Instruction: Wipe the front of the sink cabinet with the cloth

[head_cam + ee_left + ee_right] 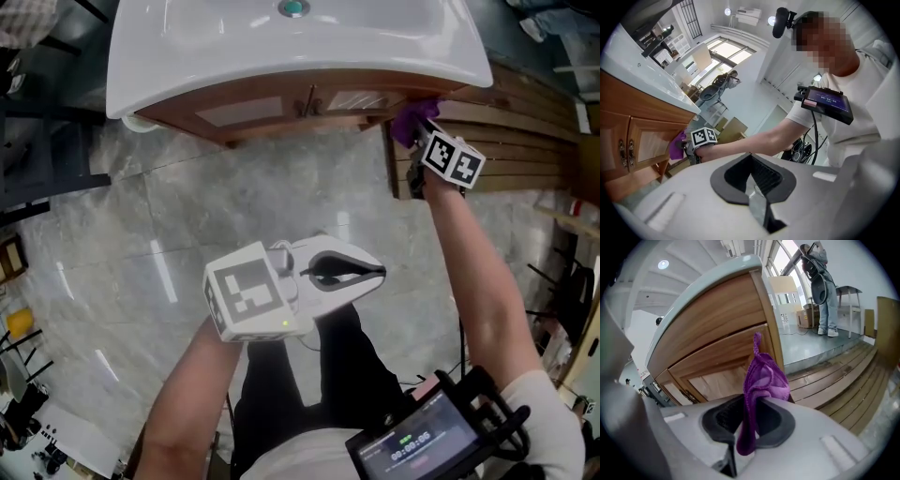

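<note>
- Head view: the cloth (409, 122) sits at the right corner of the sink cabinet (272, 111), just under the basin rim (281, 80). We judge a stroke from here could slip off that edge and miss the door panels (239, 112). The right gripper (417, 129) carries the cloth; the left gripper (377, 273) hangs well apart from the cabinet.
- Left gripper view: we see little risk here. Its jaws are pressed together with nothing between them, touching nothing.
- Right gripper view: the jaws are clamped on a narrow fold and the rest bunches past the tips, so friction on the wood could tug it free. We cannot tell whether cloth meets cabinet.
</note>
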The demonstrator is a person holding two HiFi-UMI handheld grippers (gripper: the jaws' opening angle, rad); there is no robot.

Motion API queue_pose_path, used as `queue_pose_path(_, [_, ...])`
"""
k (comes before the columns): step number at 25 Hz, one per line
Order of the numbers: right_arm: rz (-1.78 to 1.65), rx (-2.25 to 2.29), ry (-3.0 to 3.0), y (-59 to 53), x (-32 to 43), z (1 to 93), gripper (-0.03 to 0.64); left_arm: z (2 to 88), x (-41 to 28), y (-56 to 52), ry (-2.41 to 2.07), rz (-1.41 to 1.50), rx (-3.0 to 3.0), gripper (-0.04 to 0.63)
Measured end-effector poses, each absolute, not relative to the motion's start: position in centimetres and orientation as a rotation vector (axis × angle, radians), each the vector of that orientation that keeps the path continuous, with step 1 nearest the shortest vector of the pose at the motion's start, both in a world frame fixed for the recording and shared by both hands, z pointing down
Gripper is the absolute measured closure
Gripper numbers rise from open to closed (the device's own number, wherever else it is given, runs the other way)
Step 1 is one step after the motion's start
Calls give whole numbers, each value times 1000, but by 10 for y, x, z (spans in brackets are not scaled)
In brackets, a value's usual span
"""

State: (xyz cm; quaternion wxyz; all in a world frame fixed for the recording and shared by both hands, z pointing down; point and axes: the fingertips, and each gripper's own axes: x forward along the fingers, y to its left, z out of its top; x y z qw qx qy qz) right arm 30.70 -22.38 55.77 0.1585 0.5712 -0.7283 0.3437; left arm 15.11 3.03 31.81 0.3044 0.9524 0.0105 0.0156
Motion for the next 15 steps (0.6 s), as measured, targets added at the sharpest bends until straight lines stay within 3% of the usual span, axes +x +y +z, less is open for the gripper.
queue_pose_path(15, [1104,1430,-2235,-223,186,567,561,327,129,27,-55,18,2508,589])
